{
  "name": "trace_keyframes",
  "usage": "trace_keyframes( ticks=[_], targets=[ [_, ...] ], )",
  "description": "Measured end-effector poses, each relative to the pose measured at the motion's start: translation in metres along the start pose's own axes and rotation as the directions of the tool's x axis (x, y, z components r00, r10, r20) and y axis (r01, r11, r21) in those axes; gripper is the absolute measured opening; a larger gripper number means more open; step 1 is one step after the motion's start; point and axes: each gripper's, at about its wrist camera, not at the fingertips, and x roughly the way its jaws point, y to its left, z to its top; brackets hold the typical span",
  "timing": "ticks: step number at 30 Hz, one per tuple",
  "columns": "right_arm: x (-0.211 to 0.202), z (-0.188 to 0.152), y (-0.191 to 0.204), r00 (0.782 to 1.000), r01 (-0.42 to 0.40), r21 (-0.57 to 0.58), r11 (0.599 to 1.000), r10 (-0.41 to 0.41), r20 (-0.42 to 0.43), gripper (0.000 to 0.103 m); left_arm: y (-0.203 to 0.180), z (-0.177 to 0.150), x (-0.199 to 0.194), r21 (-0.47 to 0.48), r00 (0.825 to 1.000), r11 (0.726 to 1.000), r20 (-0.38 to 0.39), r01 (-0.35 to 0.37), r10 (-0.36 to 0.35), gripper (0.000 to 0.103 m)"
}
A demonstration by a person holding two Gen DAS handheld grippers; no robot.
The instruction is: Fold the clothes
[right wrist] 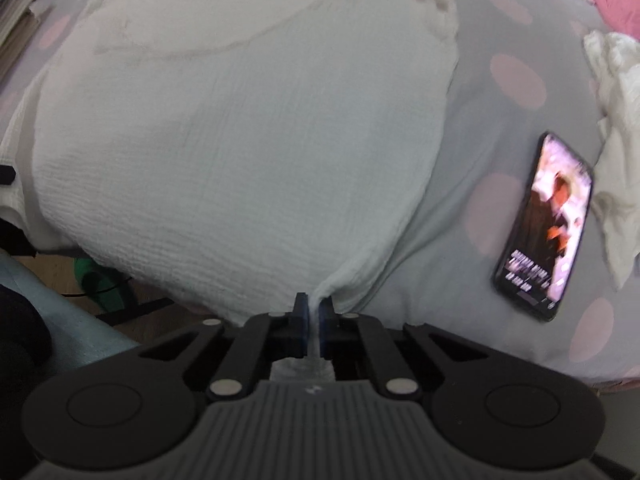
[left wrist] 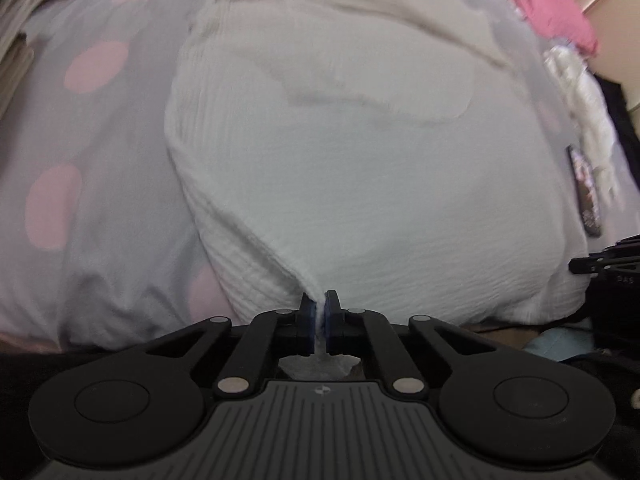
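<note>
White crinkled cloth covers most of the bed: the garment (left wrist: 340, 160) lies spread flat over a grey sheet (left wrist: 120, 140) dotted with big pink spots, its near hem reaching the edge of the mattress. Both claws have that hem. The left gripper (left wrist: 319, 320) is pinched tight on a corner of it, the blue pads (left wrist: 308, 322) almost meeting with a thin ridge of fabric pulled up between them and a tuft showing behind. The right gripper (right wrist: 315, 328) does the same on the other near corner, closed down on a gathered peak of the same cloth, with creases running away from the pinch.

Round about, the bed is not tidy. A phone (right wrist: 546, 224) lies face up on the sheet just right of the garment, screen lit, near the right gripper but not touching the cloth. Beyond it, at the right edge, sits a rumpled heap of other white fabric (right wrist: 616, 120). A pink cushion (left wrist: 548, 4) lies at the far right corner, by a pale headboard or wall. On the far left a stack (left wrist: 16, 12) of folded light pieces stands at the edge of the sheet. Below the mattress edge I can see a wooden floor, something green (right wrist: 96, 276) and a light blue thing, both too blurred to name.
</note>
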Motion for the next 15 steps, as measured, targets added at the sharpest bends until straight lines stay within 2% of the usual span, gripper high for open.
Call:
trace_keyframes(
  ticks=[4,8,11,15],
  targets=[
    [-0.032,0.018,-0.028,0.994,0.042,0.028,0.999,-0.044,0.095,0.005,0.013,0.024,-0.033,-0.003,0.994,0.999,0.101,0.037,-0.037,0.002],
    [-0.050,0.042,-0.060,0.980,0.074,0.100,0.992,-0.091,0.177,0.005,0.033,0.055,-0.047,-0.047,0.983,0.998,0.183,0.037,-0.028,0.002],
    [-0.054,0.063,-0.077,0.966,0.079,0.149,0.986,-0.112,0.233,0.005,0.047,0.075,-0.046,-0.067,0.977,0.997,0.213,0.036,-0.021,0.002],
    [-0.039,0.096,-0.090,0.949,0.095,0.178,0.979,-0.143,0.281,0.005,0.063,0.097,-0.034,-0.073,0.974,0.997,0.225,0.032,-0.015,0.002]
  ],
)
